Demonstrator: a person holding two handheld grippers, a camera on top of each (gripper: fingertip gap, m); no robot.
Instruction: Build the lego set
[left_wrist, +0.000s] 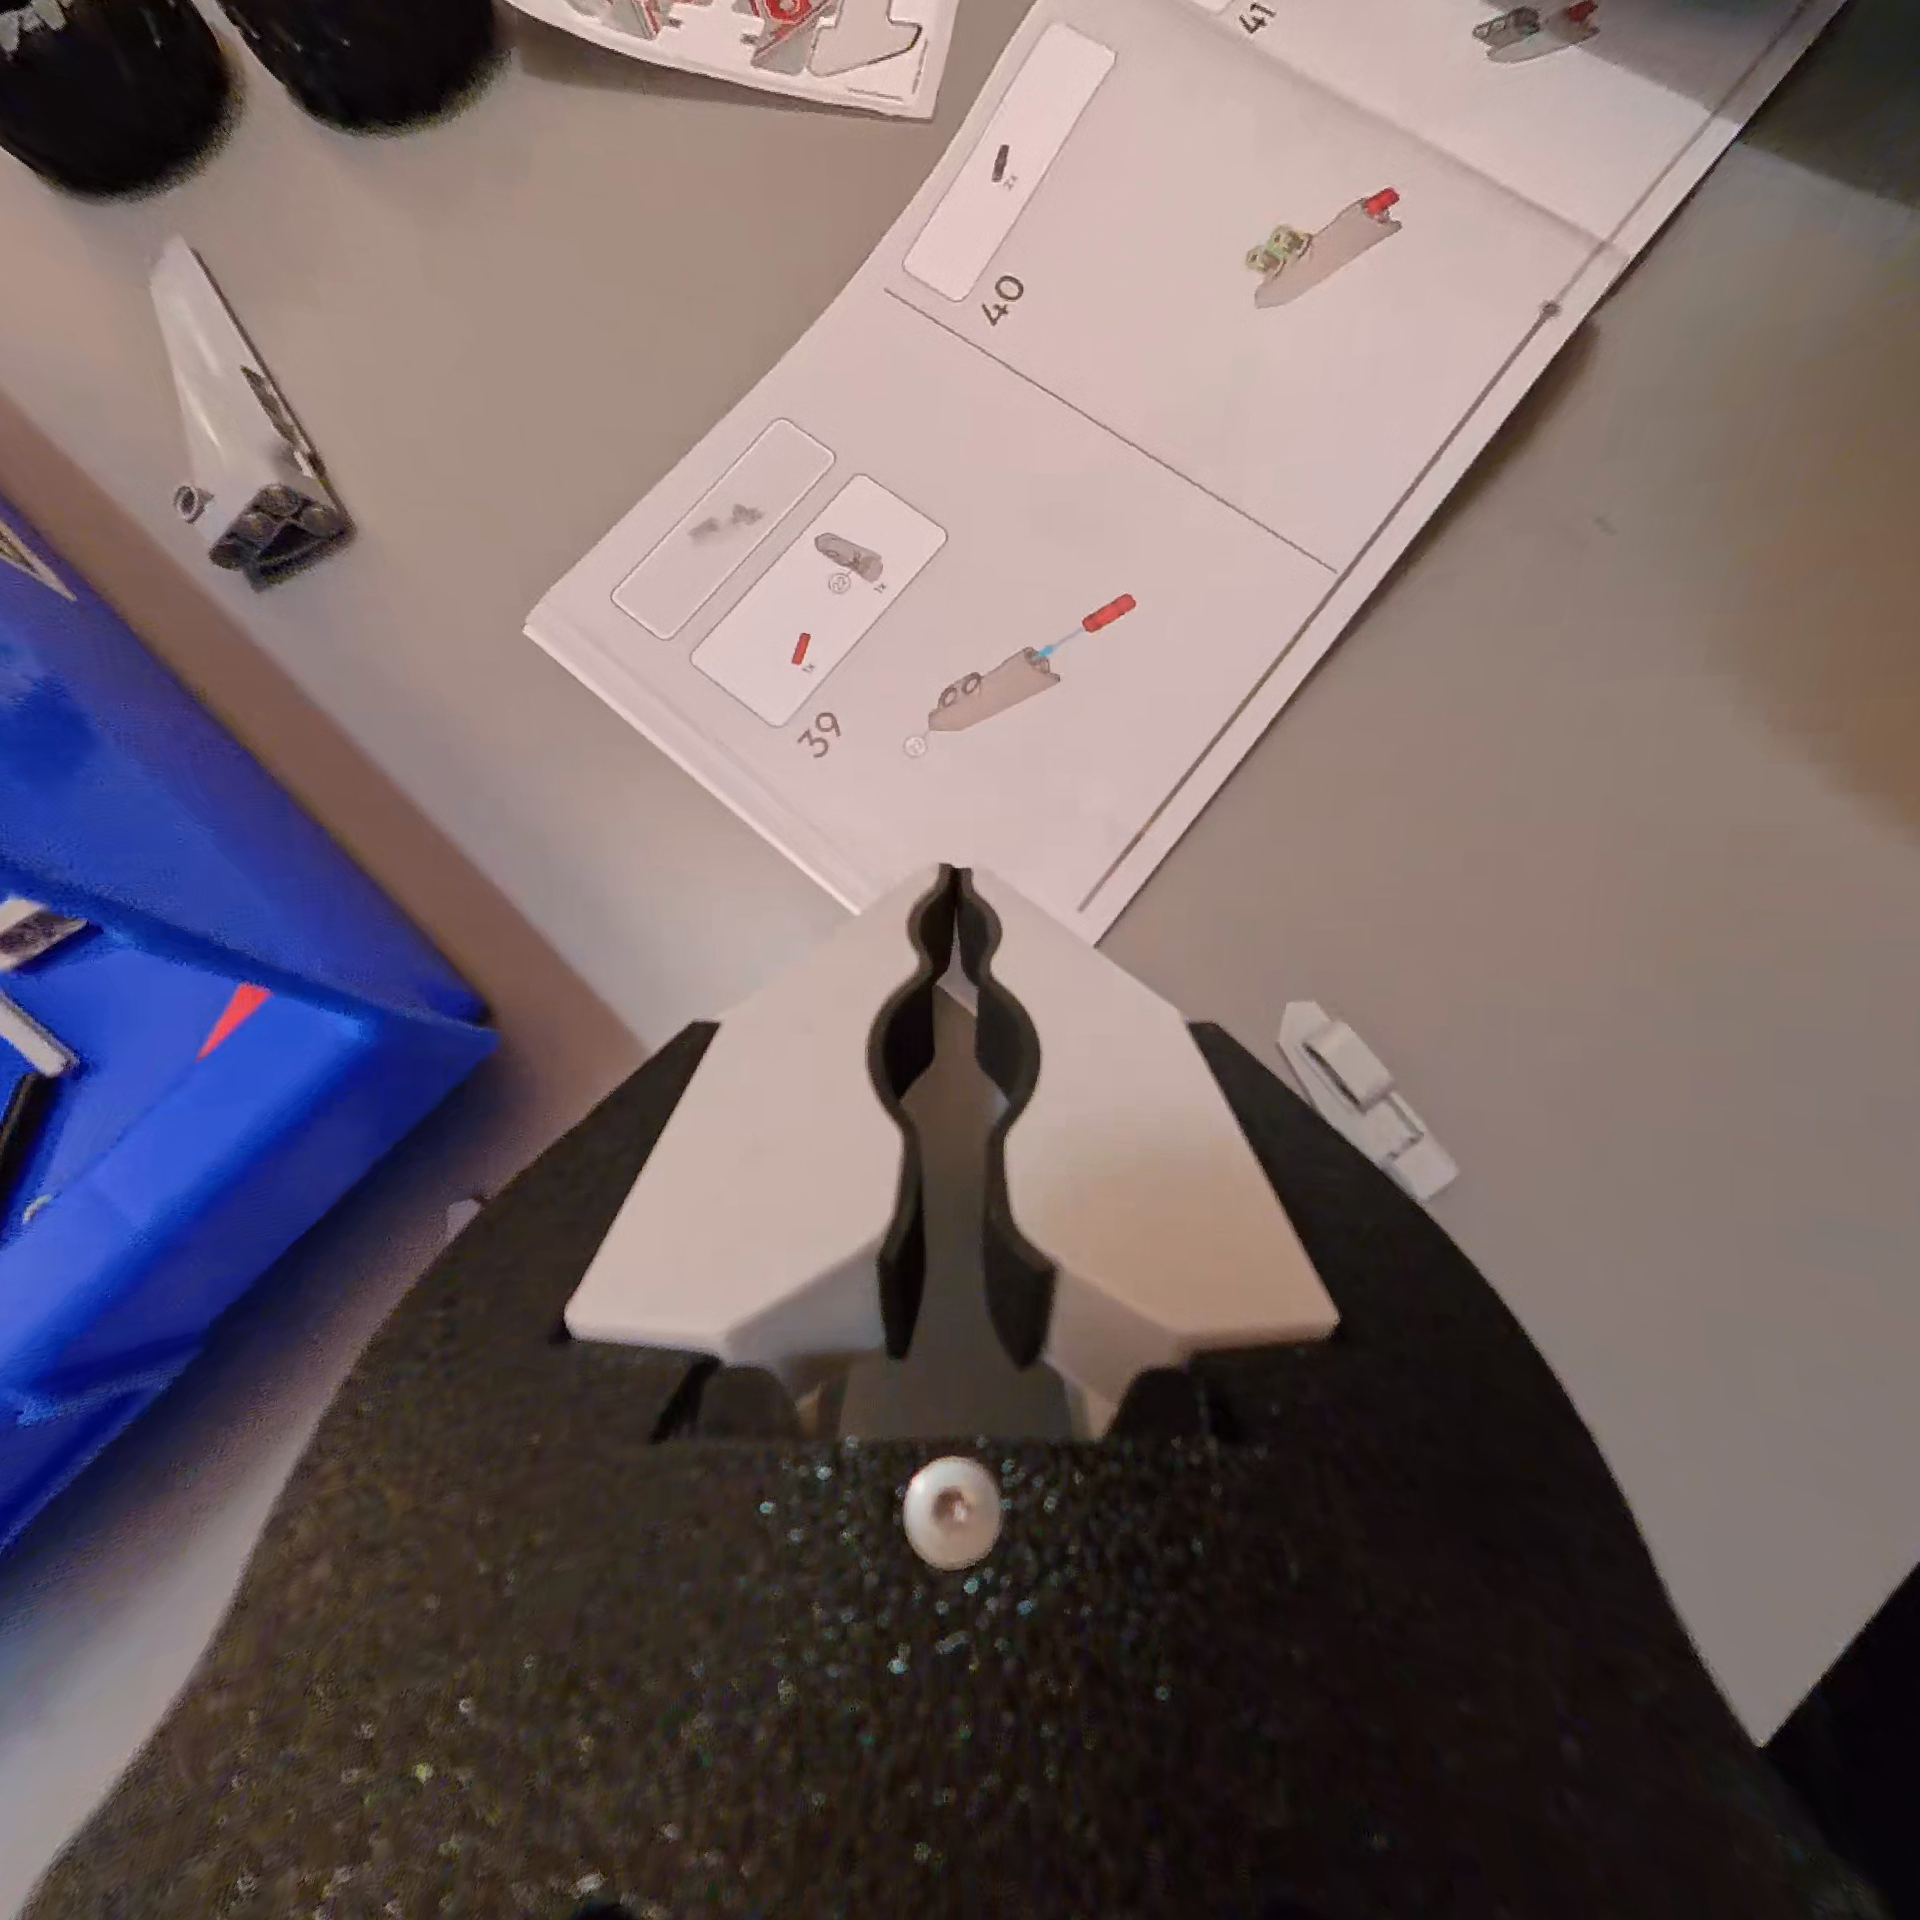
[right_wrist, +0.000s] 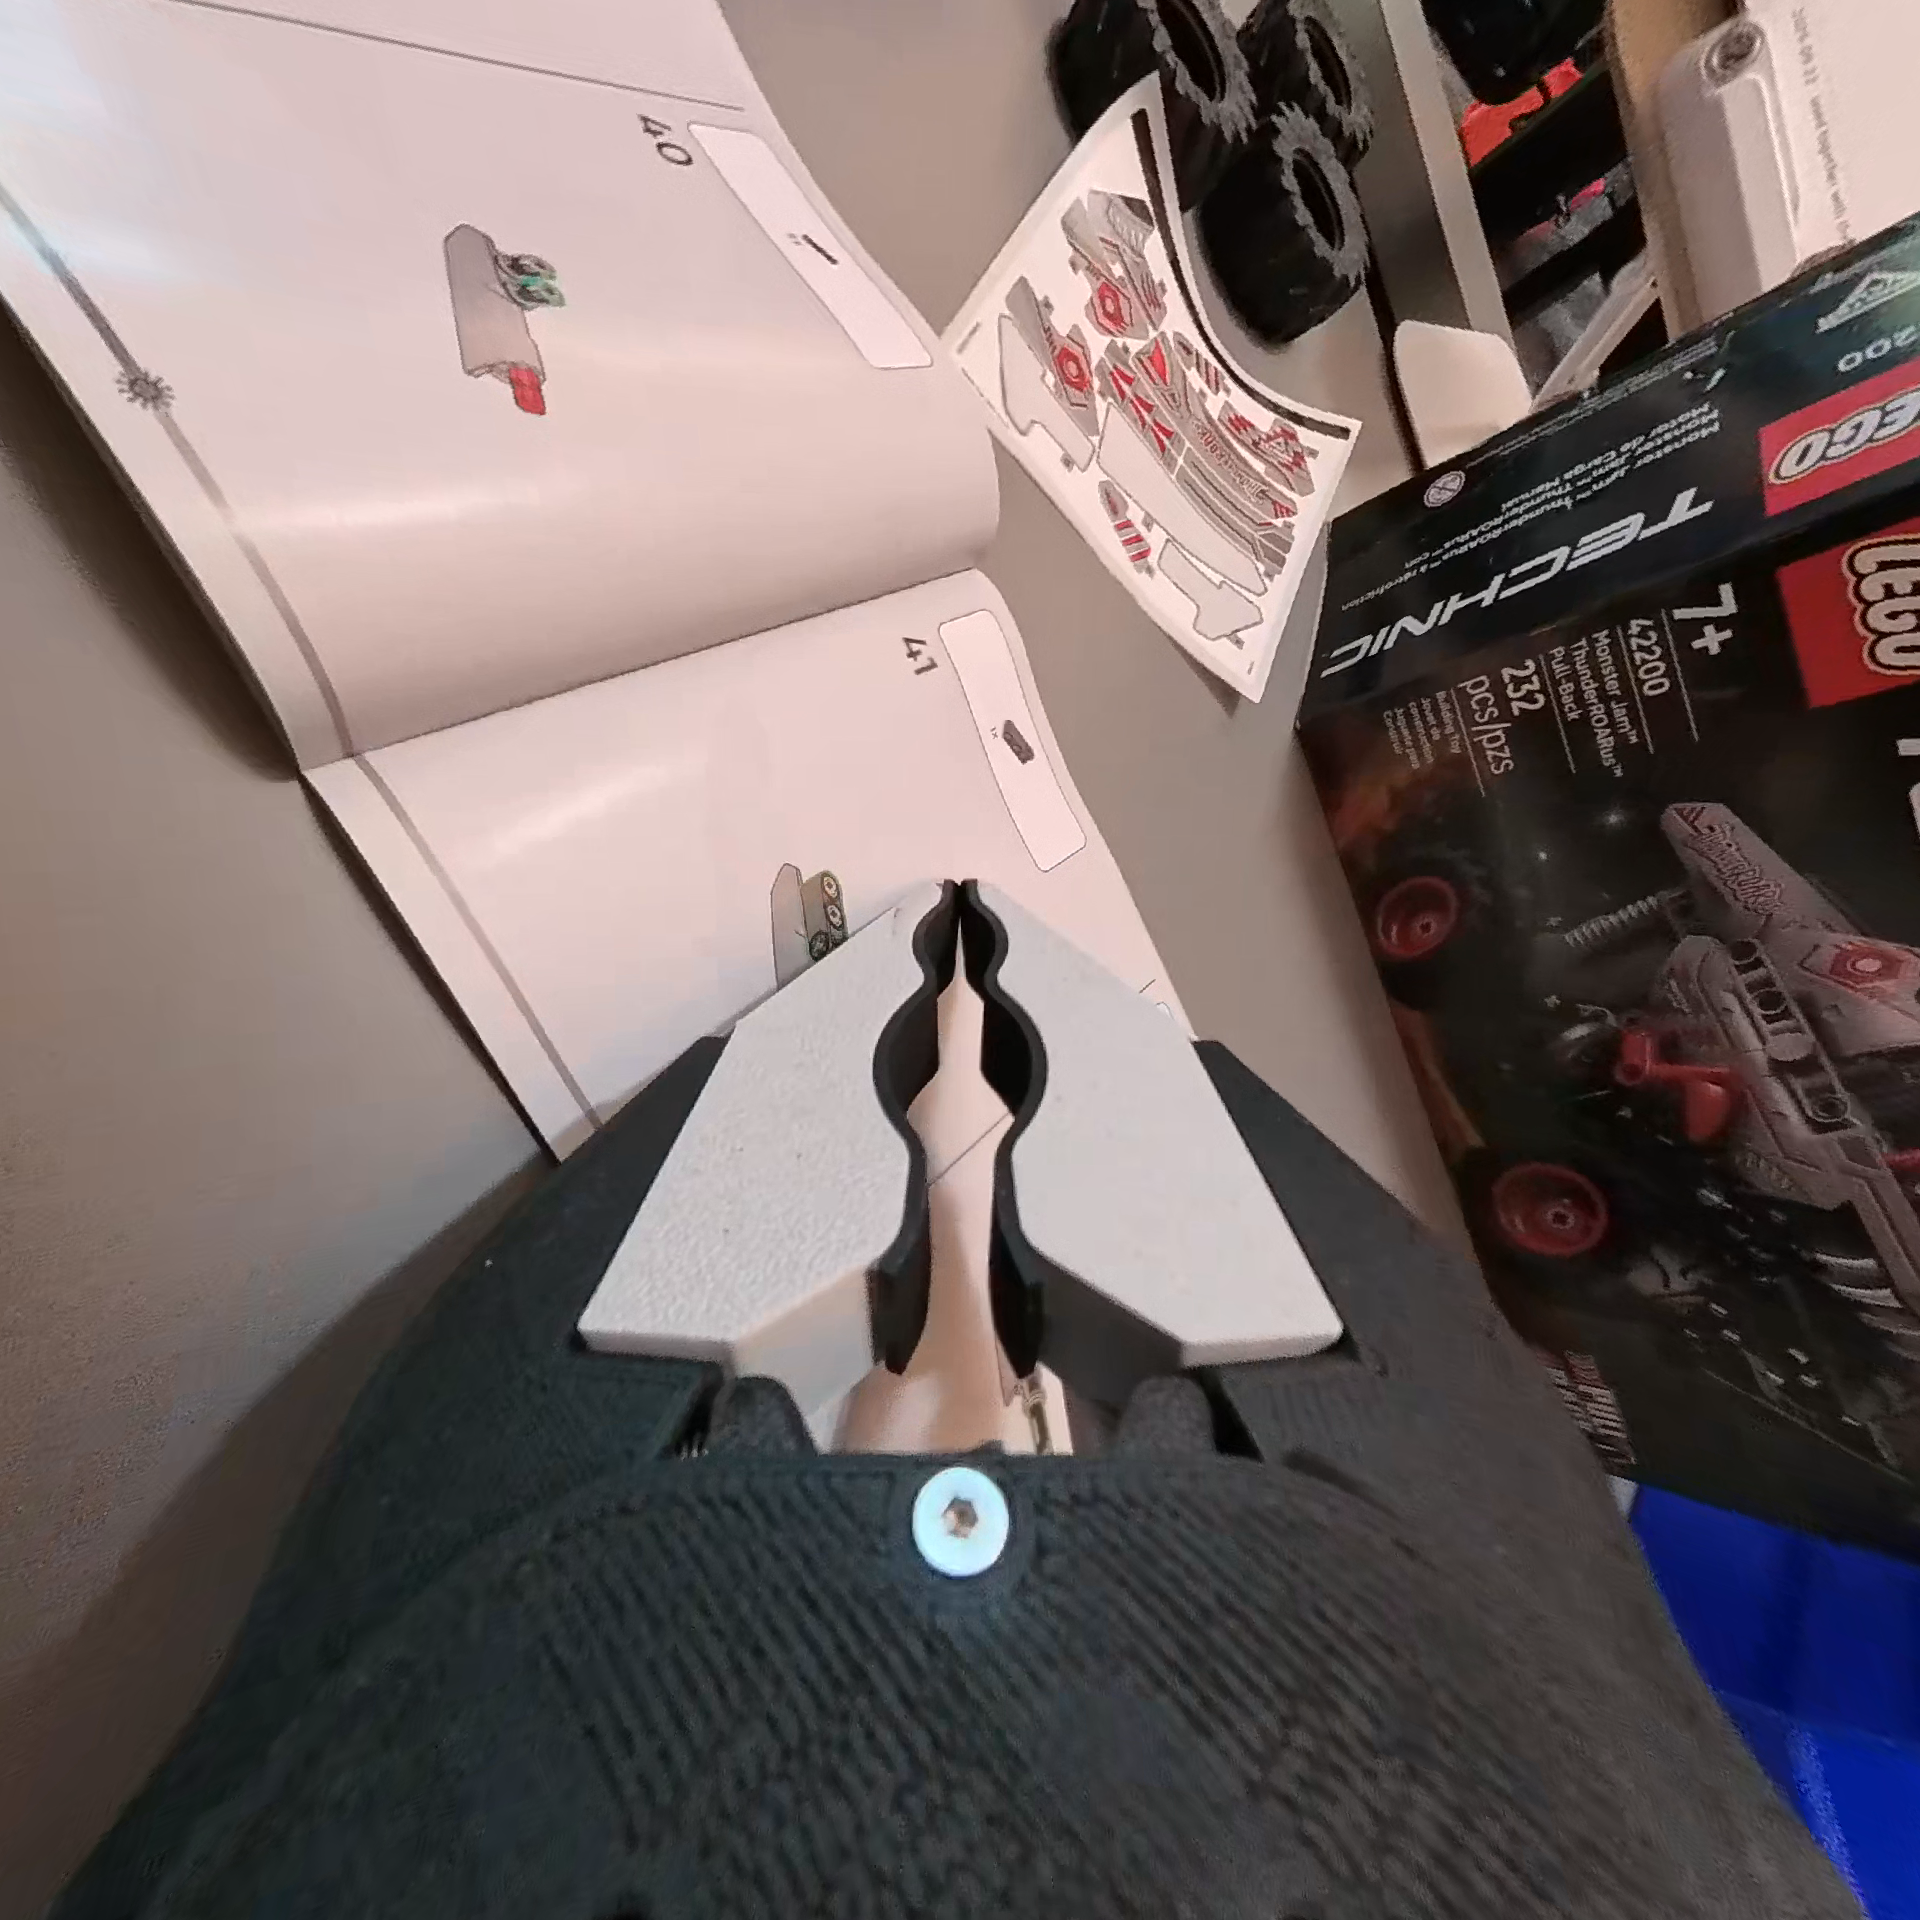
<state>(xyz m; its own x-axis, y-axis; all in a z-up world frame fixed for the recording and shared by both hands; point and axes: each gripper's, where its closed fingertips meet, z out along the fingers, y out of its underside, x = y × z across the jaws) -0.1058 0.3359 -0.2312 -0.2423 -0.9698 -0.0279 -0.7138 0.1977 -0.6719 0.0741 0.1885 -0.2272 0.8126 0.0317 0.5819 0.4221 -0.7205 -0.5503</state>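
grey table (left_wrist: 1558, 831): instruction booklet (left_wrist: 1039, 416) just beyond closed, empty left tongs (left_wrist: 953, 883).

Grey counter (left_wrist: 1558, 831) forming the work surface. Blue bin (left_wrist: 208, 935) at the left edge of the left wrist view. Background shelving (right_wrist: 1558, 239) with a white box-like object (right_wrist: 1745, 156), upper right of the right wrist view.

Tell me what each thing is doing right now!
left gripper: shut, empty
right gripper: shut, empty
instruction booklet: open, flat
sticker sheet: lying flat
white panel piece: lying loose
small white piece: lying loose
set box: lying down
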